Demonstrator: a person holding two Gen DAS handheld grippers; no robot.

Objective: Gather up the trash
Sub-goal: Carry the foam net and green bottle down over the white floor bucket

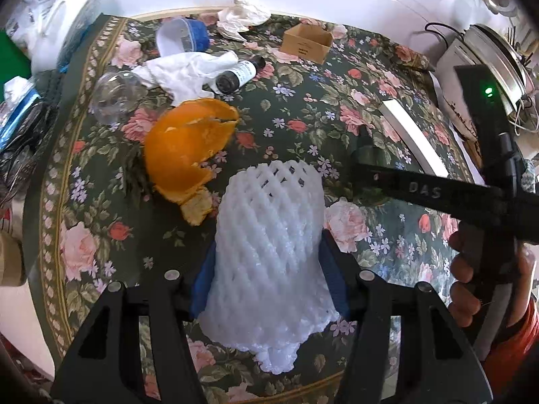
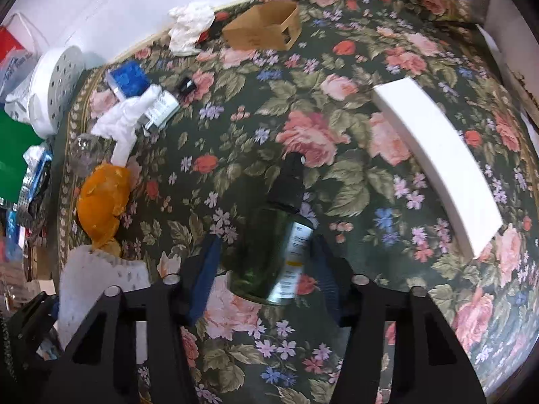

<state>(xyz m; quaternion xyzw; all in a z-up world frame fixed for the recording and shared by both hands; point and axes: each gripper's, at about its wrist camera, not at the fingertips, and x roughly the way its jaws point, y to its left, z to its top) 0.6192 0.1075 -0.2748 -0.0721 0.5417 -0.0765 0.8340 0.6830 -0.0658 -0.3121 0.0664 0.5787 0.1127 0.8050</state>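
My left tongs are clamped on a white foam fruit net, blue pads pressed into its sides over the flowered tabletop; the net looks feather-light, soft and springy, so I judge a mid-body grip safe; just beyond it on the left lies an orange peel, limp and likely to tear. My right tongs straddle a dark green glass bottle lying on its side, black cap pointing away; the pads sit at its flanks, though I cannot tell whether they press yet; glass is heavy, slick and breakable, so I would squeeze across the labelled body, not the narrow cap.
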